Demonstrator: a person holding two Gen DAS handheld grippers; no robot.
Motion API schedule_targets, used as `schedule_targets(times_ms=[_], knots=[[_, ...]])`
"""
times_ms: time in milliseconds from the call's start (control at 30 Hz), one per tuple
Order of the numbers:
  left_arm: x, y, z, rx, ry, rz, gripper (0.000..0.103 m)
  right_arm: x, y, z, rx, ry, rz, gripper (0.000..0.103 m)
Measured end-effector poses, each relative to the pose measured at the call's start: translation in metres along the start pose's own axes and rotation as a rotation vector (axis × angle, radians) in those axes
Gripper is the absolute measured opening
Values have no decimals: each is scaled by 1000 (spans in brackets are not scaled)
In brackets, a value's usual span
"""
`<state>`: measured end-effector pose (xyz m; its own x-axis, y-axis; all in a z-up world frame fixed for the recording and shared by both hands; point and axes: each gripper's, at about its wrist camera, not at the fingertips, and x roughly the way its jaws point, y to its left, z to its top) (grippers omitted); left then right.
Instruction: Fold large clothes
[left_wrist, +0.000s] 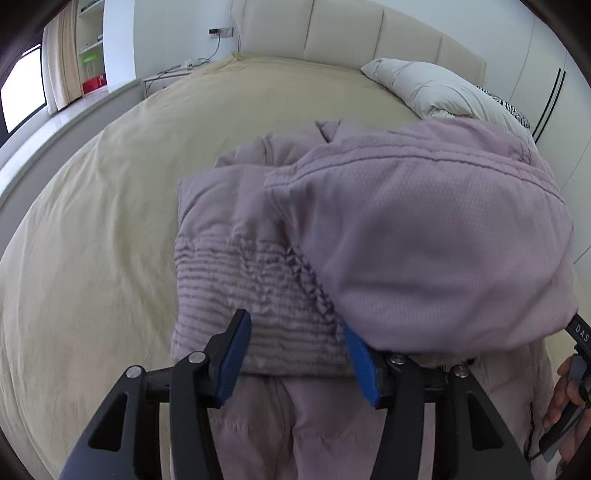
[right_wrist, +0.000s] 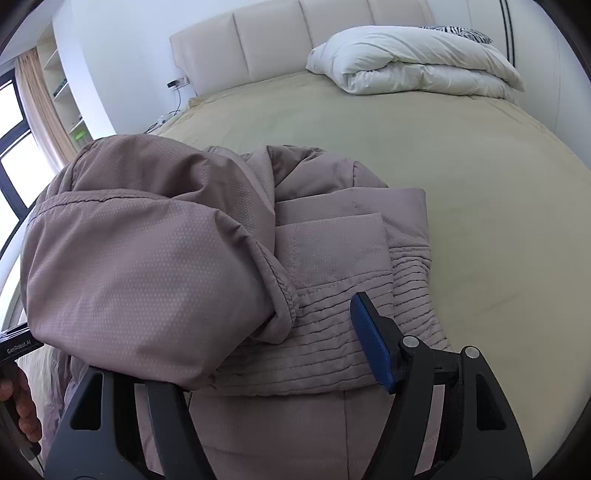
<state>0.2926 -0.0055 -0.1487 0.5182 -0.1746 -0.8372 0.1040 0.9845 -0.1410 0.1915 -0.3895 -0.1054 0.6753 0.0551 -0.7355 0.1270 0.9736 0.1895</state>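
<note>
A large mauve padded jacket (left_wrist: 258, 229) lies partly folded on the beige bed; it also shows in the right wrist view (right_wrist: 332, 229). Its ribbed hem (left_wrist: 236, 295) faces me. A puffy part of the jacket, a hood or sleeve (left_wrist: 436, 236), bulges up between the two grippers and drapes over their inner fingers (right_wrist: 140, 251). My left gripper (left_wrist: 295, 354) is open, its blue pads astride the ribbed hem. My right gripper (right_wrist: 280, 354) looks open; its left finger is hidden under the bulging cloth, its right pad (right_wrist: 369, 343) rests over the hem.
The beige bed sheet (left_wrist: 110, 221) spreads wide to the left and far side. A white duvet (right_wrist: 413, 62) and a zebra pillow lie by the padded headboard (left_wrist: 332, 33). A nightstand, shelves and a window stand at the far left.
</note>
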Motion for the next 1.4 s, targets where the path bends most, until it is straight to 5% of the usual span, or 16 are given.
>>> schedule_targets(times_ms=[133, 233, 433, 600, 700, 800, 867, 1033, 1200, 1400], knots=[[-17, 11, -23, -2, 45, -26, 59, -13, 5, -17, -108, 21, 16, 71], [-41, 22, -23, -81, -15, -87, 59, -16, 0, -14, -128, -38, -1, 73], [-83, 3, 12, -42, -185, -116, 59, -23, 3, -24, -56, 33, 20, 73], [-78, -22, 41, 30, -214, -116, 59, -45, -8, -51, -94, 29, 12, 73], [-64, -32, 57, 36, -220, -108, 59, -73, -21, -44, 24, -32, 120, 71], [-53, -44, 76, 42, -250, -86, 59, -83, -18, -9, 63, -84, 215, 56], [-40, -54, 84, 57, -229, -83, 57, -75, -14, 26, 84, -87, 288, 47], [9, -68, 88, 115, -150, -29, 51, -29, 10, 64, 69, -38, 297, 42], [58, -50, 86, 82, -78, -27, 50, 41, 20, 53, 20, 102, 161, 40], [81, -55, 82, 128, -109, -15, 51, 69, 22, 35, -87, 37, 113, 39]])
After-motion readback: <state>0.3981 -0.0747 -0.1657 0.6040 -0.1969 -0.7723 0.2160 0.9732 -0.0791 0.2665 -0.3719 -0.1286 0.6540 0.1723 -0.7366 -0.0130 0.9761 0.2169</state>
